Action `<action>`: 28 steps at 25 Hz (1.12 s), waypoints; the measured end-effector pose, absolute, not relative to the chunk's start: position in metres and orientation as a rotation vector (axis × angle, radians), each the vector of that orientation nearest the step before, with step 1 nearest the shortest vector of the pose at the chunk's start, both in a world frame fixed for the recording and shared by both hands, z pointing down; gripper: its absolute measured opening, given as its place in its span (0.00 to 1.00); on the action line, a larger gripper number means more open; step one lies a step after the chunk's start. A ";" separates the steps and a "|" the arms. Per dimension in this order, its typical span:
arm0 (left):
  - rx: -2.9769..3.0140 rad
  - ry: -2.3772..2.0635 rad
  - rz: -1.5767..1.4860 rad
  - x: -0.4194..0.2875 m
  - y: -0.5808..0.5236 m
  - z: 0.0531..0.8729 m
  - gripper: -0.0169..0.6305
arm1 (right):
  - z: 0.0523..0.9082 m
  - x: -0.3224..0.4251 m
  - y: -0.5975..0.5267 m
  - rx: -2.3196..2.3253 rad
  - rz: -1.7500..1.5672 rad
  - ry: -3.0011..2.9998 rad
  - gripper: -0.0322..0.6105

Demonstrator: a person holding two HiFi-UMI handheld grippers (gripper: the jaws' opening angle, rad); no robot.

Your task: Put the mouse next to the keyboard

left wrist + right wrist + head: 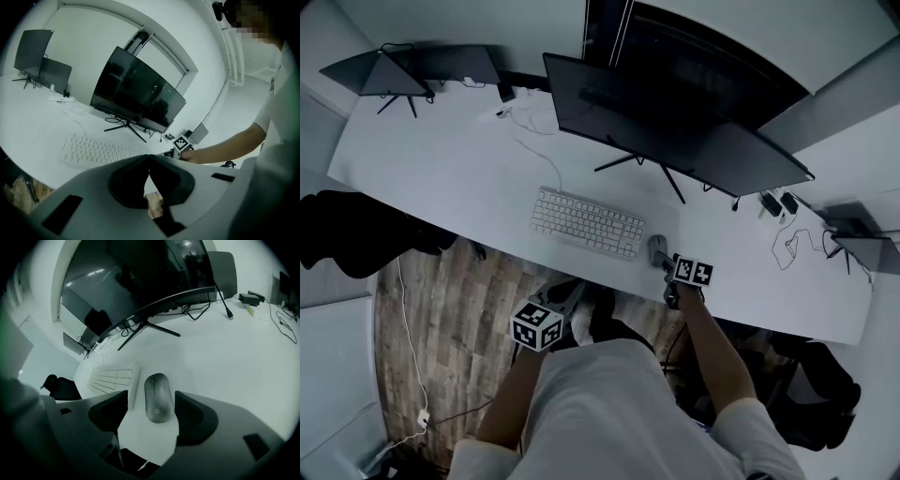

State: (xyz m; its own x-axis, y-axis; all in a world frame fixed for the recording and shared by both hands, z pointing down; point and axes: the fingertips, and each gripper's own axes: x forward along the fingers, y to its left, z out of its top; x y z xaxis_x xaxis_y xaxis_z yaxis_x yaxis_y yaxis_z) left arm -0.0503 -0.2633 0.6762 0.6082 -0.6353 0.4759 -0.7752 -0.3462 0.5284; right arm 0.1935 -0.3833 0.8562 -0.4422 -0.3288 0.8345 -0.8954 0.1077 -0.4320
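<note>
Head view: white desk (441, 178) above wood floor (441, 309), left tongs (149, 157) pressed together, right tongs (151, 398) spread astride mouse (158, 401).

On the tabletop (441, 169) the mouse (657, 248) lies just right of the keyboard (587, 223); the monitor (675, 122) stands behind both.

You see dim, cool, even light; white table (441, 159) brightest, shadows soft. Gripper views: heavy fisheye, black vignetted corners, blurry foreground.
</note>
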 end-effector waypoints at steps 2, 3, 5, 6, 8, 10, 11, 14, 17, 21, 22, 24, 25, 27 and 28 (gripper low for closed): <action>2.108 -1.093 0.242 -0.054 -0.268 0.674 0.05 | 0.847 0.195 -0.383 1.210 1.301 -1.843 0.53; 2.119 -1.086 0.242 -0.056 -0.271 0.673 0.05 | 0.842 0.196 -0.383 1.224 1.278 -1.846 0.53; 2.139 -1.073 0.239 -0.059 -0.276 0.670 0.05 | 0.830 0.198 -0.384 1.250 1.237 -1.859 0.53; 2.148 -1.066 0.238 -0.060 -0.278 0.670 0.05 | 0.823 0.198 -0.383 1.259 1.225 -1.870 0.53; 2.167 -1.053 0.240 -0.062 -0.280 0.669 0.05 | 0.810 0.198 -0.381 1.274 1.214 -1.892 0.53; 2.186 -1.040 0.241 -0.064 -0.283 0.666 0.05 | 0.797 0.197 -0.377 1.281 1.211 -1.913 0.53; 2.194 -1.034 0.241 -0.064 -0.285 0.665 0.05 | 0.791 0.196 -0.376 1.281 1.209 -1.924 0.52; 2.213 -1.021 0.240 -0.065 -0.288 0.661 0.05 | 0.770 0.196 -0.370 1.287 1.187 -1.957 0.49; 2.227 -1.009 0.239 -0.068 -0.291 0.656 0.05 | 0.747 0.196 -0.365 1.321 1.160 -1.993 0.45; 2.250 -0.996 0.242 -0.070 -0.294 0.648 0.05 | 0.718 0.200 -0.361 1.379 1.110 -2.041 0.40; 2.255 -0.994 0.241 -0.071 -0.294 0.646 0.05 | 0.711 0.201 -0.359 1.397 1.099 -2.053 0.39; 2.267 -0.991 0.240 -0.072 -0.295 0.641 0.05 | 0.697 0.202 -0.356 1.437 1.085 -2.077 0.35; 2.272 -0.989 0.241 -0.074 -0.296 0.638 0.05 | 0.690 0.202 -0.355 1.458 1.082 -2.089 0.32; 2.281 -0.989 0.243 -0.076 -0.297 0.632 0.05 | 0.677 0.202 -0.352 1.495 1.070 -2.112 0.29; 2.283 -0.991 0.243 -0.077 -0.298 0.629 0.05 | 0.670 0.203 -0.351 1.511 1.058 -2.121 0.28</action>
State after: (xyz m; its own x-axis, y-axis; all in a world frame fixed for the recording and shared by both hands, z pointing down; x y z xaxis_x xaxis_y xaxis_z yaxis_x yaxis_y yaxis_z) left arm -0.0767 -0.2979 0.6290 0.7002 -0.5934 0.3970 -0.7098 -0.5189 0.4764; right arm 0.2029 -0.3506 0.6698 -0.3835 -0.6670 0.6388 -0.9115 0.1621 -0.3780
